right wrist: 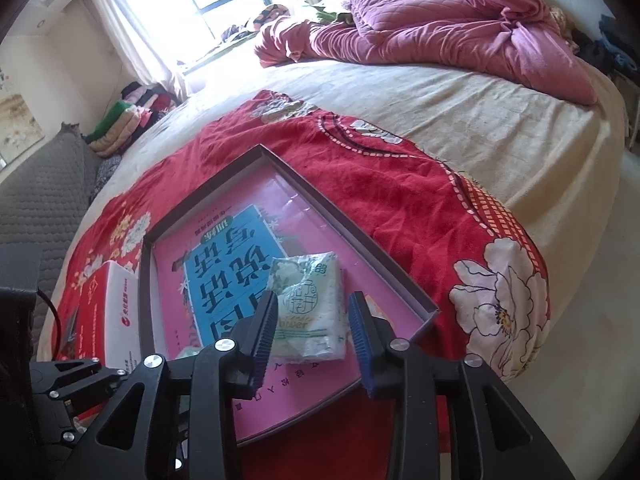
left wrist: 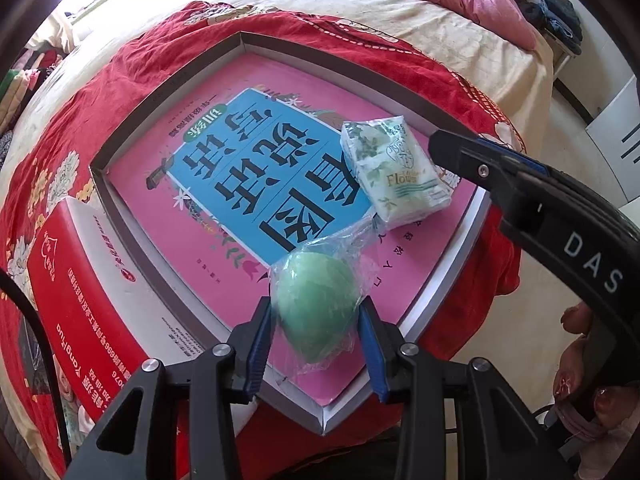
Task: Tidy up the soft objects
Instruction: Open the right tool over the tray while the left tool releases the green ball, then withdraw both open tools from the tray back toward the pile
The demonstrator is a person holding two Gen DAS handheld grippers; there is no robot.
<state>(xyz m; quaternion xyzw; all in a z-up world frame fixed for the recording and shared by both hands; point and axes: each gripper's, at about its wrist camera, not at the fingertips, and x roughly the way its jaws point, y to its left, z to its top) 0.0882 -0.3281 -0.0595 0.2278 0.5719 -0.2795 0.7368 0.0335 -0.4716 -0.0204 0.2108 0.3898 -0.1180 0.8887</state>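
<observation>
Our left claw pinching the wrapped green ball, our right claw spread, tissue pack loose between its pads, both over the tray

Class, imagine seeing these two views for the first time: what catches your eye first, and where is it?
The pink book with a blue title panel fills the shallow box on the red floral bedspread. The left tool grips a plastic-wrapped green ball above the box's near corner; a tissue pack lies before the right tool.
</observation>
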